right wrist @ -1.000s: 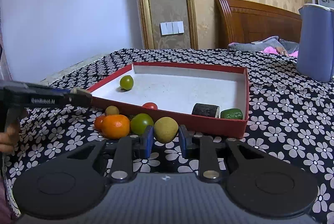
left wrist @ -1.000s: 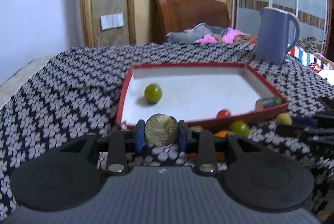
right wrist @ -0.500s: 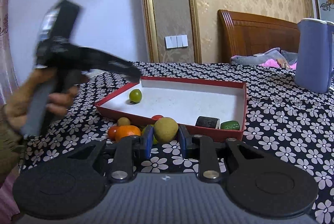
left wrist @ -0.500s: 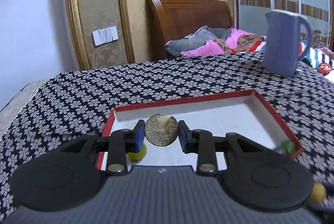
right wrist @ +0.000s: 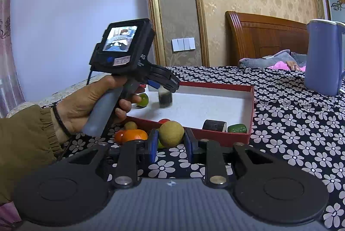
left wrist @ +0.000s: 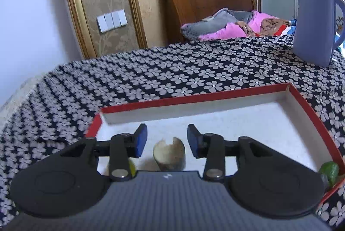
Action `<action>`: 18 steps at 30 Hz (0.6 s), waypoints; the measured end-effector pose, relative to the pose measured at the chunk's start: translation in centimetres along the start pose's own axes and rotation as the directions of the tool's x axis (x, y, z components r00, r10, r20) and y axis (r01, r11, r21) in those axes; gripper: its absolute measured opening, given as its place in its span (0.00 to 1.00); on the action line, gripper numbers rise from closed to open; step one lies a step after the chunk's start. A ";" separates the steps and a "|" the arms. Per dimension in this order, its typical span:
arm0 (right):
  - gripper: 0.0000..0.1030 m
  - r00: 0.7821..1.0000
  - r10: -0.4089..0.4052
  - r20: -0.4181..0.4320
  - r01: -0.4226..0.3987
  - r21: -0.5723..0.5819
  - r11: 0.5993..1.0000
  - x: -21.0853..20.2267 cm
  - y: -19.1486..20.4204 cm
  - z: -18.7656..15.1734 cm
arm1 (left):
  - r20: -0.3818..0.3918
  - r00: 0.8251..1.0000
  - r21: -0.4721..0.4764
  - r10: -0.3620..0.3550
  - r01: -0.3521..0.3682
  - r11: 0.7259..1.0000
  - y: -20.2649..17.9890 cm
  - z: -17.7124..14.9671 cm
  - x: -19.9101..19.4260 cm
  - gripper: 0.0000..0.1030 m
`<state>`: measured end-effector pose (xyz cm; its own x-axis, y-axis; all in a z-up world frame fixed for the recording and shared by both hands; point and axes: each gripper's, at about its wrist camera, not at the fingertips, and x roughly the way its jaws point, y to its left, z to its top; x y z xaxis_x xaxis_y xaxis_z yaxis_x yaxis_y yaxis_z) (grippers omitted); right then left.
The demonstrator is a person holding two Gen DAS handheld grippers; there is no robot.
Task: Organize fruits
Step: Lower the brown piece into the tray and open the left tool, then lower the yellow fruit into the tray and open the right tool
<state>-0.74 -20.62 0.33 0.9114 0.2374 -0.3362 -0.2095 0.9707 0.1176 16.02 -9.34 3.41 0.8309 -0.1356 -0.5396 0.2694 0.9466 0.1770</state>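
My left gripper (left wrist: 167,140) is open above the red-rimmed white tray (left wrist: 194,99). A brown cut piece (left wrist: 169,154) is below and between its fingers, in the tray; it shows blurred in the right wrist view (right wrist: 165,98). A green fruit (right wrist: 143,99) lies beside it. My right gripper (right wrist: 170,141) is shut on a yellow-brown round fruit (right wrist: 171,133), held in front of the tray (right wrist: 251,110). A dark cylinder (right wrist: 214,125), a green piece (right wrist: 237,128) and a red fruit (right wrist: 163,121) lie in the tray.
An orange fruit (right wrist: 134,135), a red one (right wrist: 118,137) and a small yellow one (right wrist: 130,125) lie on the flowered cloth (right wrist: 291,123) in front of the tray. A blue jug (right wrist: 323,56) stands back right. The person's hand (right wrist: 90,106) holds the left gripper.
My left gripper has opened and let go of the brown piece, which dropped into the tray. My right gripper has lifted a little with the yellow-brown fruit.
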 end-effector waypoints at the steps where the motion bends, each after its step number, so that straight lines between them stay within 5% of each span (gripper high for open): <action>1: 0.24 1.000 0.000 -0.002 0.000 0.001 1.000 0.1 0.0 0.0 | 0.008 1.000 0.009 0.014 -0.014 1.000 0.1 -0.2 -0.5 0.44; 3: 0.24 1.000 0.003 -0.005 -0.003 0.003 1.000 0.3 0.1 0.0 | 0.026 0.999 0.018 0.046 -0.046 0.999 0.3 -0.6 -1.8 0.55; 7: 0.24 1.000 0.002 -0.011 -0.002 -0.006 1.000 0.8 0.5 0.0 | 0.096 0.988 -0.006 0.123 -0.123 0.992 1.9 -2.6 -5.5 0.94; 11: 0.24 1.000 -0.016 -0.020 0.016 -0.011 1.000 1.4 0.6 0.1 | 0.131 0.968 -0.077 0.214 -0.205 0.976 4.2 -6.1 -9.0 1.00; 18: 0.24 0.999 -0.035 -0.024 0.034 -0.034 0.999 2.1 0.9 0.9 | 0.046 0.955 -0.204 0.291 -0.277 0.939 7.4 -11.5 -10.1 1.00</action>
<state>1.26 -19.26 0.55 0.9094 0.2042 -0.3622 -0.1904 0.9789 0.0738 3.97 2.37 0.69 0.8949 0.1329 -0.4260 -0.0764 0.9862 0.1471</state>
